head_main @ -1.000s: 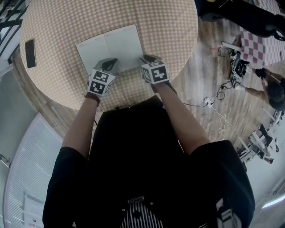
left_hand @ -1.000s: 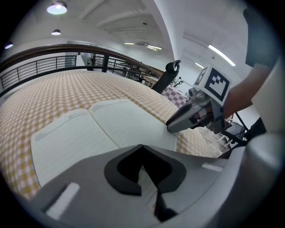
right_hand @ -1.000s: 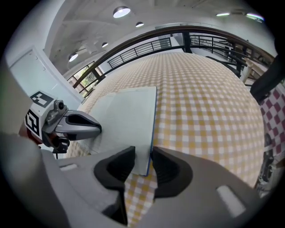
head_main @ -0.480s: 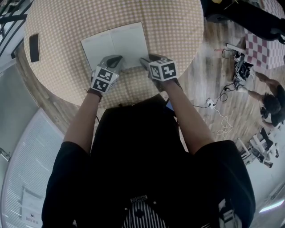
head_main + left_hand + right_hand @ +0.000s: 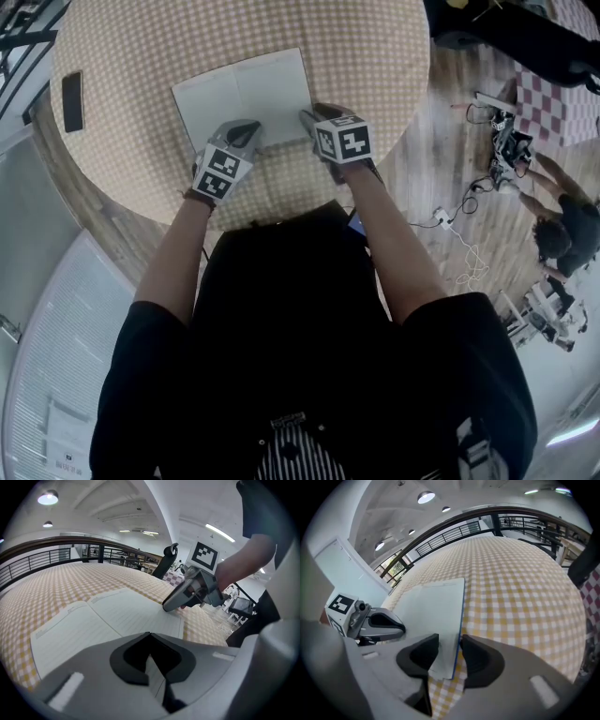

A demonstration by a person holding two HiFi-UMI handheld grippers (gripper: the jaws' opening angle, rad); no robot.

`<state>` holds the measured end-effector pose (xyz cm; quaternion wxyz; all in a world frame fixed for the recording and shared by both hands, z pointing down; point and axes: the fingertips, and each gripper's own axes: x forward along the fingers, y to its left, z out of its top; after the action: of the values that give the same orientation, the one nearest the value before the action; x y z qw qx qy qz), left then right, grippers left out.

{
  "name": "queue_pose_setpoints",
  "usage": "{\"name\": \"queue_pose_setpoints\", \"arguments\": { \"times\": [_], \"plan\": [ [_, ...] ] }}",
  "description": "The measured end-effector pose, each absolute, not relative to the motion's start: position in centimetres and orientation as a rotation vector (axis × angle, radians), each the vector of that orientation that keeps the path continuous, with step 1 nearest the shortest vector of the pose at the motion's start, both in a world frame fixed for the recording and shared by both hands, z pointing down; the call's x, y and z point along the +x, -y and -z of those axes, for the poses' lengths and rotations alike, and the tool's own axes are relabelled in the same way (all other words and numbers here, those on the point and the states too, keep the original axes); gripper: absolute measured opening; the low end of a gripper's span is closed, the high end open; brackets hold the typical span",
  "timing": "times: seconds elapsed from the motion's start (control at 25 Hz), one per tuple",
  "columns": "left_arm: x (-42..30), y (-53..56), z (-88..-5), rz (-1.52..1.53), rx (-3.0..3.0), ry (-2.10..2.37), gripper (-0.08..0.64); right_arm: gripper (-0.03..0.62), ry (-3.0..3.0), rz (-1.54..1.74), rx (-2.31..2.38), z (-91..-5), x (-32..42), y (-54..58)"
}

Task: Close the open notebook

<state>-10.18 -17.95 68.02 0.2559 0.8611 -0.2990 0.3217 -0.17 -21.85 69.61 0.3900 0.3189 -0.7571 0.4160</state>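
Observation:
The open notebook [image 5: 242,94] lies flat on the checked table, its white lined pages up. My left gripper [image 5: 246,131] is at the middle of its near edge. Its jaws meet at the tips over the page [image 5: 117,616], so the left gripper [image 5: 150,633] is shut. My right gripper [image 5: 309,120] is at the near right corner. In the right gripper view the right gripper [image 5: 450,641] is open, with the corner of the right-hand page and its blue cover edge [image 5: 459,620] in the gap between the jaws. Each gripper shows in the other's view: the right gripper [image 5: 180,601] and the left gripper [image 5: 382,623].
The round table [image 5: 375,56] has a yellow checked cloth and a wooden rim. A black phone [image 5: 72,100] lies near its left edge. Right of the table, on the wooden floor, are cables [image 5: 459,234] and a person [image 5: 562,234]. A railing [image 5: 454,531] runs behind the table.
Both grippers stay at the notebook's near edge. The right gripper has crept slightly farther onto the near right corner. The head view has shifted a little.

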Motion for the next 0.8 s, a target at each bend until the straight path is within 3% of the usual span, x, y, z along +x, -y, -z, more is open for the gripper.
{"name": "queue_pose_setpoints", "arguments": {
  "times": [0.52,0.8],
  "plan": [
    [-10.1,18.2,-67.5,-0.813,2.35,0.788,0.002,0.161,2.059,-1.341,0.591,-65.6,-3.0,20.8],
    [-10.6,17.7,-67.6,-0.777,2.314,0.771,0.002,0.161,2.172,-1.304,0.519,-61.2,-5.9,19.9]
  ]
}}
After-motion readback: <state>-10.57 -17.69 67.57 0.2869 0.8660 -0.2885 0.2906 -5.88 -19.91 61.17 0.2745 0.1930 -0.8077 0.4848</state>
